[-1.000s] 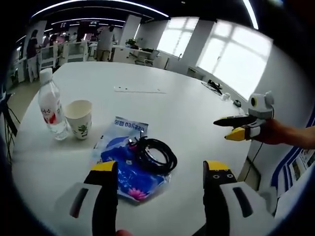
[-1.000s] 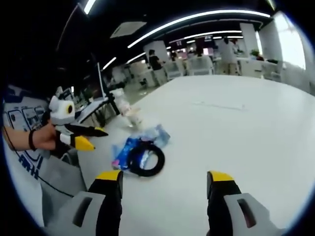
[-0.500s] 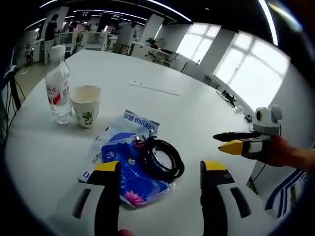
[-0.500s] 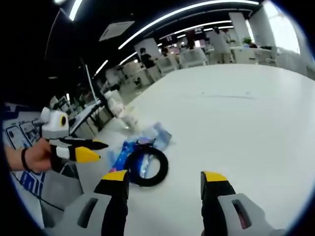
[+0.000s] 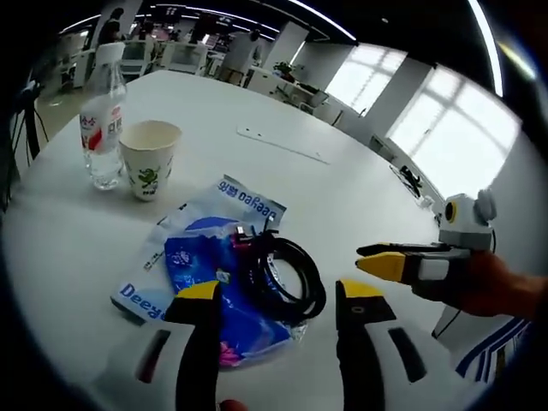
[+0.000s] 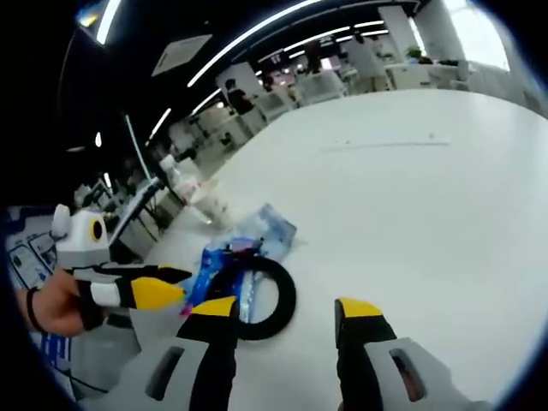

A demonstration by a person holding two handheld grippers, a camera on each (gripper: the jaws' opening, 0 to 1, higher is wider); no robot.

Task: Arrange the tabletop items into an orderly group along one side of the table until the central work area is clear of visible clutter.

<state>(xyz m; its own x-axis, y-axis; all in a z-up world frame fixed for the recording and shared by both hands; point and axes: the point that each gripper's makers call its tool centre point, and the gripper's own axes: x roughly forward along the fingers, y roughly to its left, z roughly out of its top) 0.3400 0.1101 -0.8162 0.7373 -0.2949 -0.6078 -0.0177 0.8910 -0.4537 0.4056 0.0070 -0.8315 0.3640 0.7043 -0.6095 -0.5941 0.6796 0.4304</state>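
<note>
White round table [image 5: 360, 184], open office behind: black cable coil [image 5: 282, 276] lay on blue packet [image 5: 205, 265] just ahead of left gripper [image 5: 272, 295], the nearer, jaws apart and empty; right gripper [image 6: 282, 312] likewise apart, coil ahead-left.

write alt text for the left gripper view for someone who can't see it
A coiled black cable lies on a blue and white plastic packet on a white round table, just beyond the open left tongs. A paper cup and water bottle stand side by side farther back, and the right tongs reach in from the right.
</note>
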